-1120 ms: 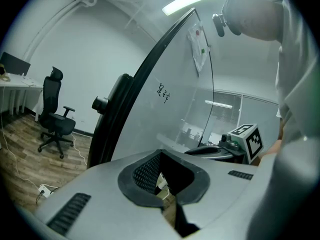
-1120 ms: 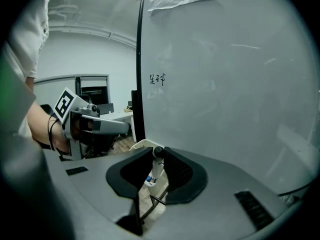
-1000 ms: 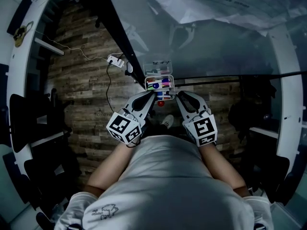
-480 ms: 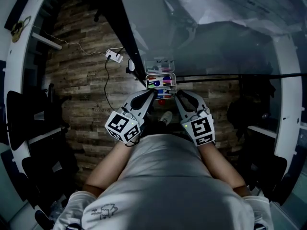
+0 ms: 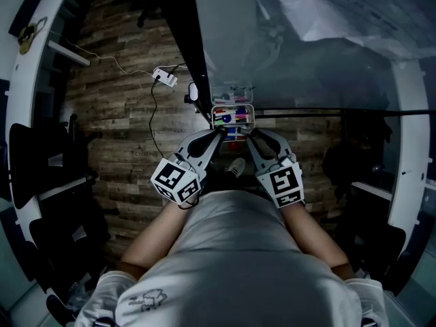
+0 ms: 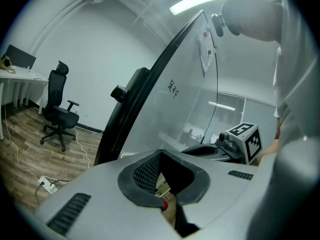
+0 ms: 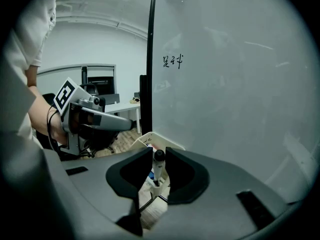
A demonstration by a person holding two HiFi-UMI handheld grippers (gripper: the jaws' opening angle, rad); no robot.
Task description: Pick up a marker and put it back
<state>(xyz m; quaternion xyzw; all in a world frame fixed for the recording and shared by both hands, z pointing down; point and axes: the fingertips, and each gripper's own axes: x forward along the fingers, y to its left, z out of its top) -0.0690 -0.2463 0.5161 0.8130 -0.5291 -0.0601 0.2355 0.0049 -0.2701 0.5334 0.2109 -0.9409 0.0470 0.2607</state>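
Right gripper [image 7: 159,152] has its jaws closed to marker width on one marker [image 7: 158,168]. The marker has a black cap and a pale barrel, and the grip sits just below the cap. It stands upright, cap up, with its lower end down inside the tray [image 7: 144,136], so it's in the gripper but not clear of the tray. An upright hold makes sense because the slot is vertical and the barrel goes straight in or out without scraping the neighbours.

Left gripper [image 6: 160,153] has its jaw tips together and nothing clamped. Only a sliver of the tray and something red shows behind the tips. It's parked just left of the tray, near but not touching as far as I can tell, probably so it's out of the right gripper's path.

In the head view the tray hangs on the whiteboard [image 5: 306,67] at its lower edge. There's no table under it, so anything dropped goes to the wood floor [image 5: 129,114]. Several coloured markers [image 5: 228,118] are packed in the tray, and both grippers point at it from below. I can't pick out the gripped marker in that view because it's too small.

My read is that this is either the start of the lift or the end of the return, and one frame doesn't say which. Either way the next motion needs to be purely vertical. Any tilt would jam the tip on the tray wall or knock the neighbouring markers. The grip near the cap also leaves a long free end that can swing.
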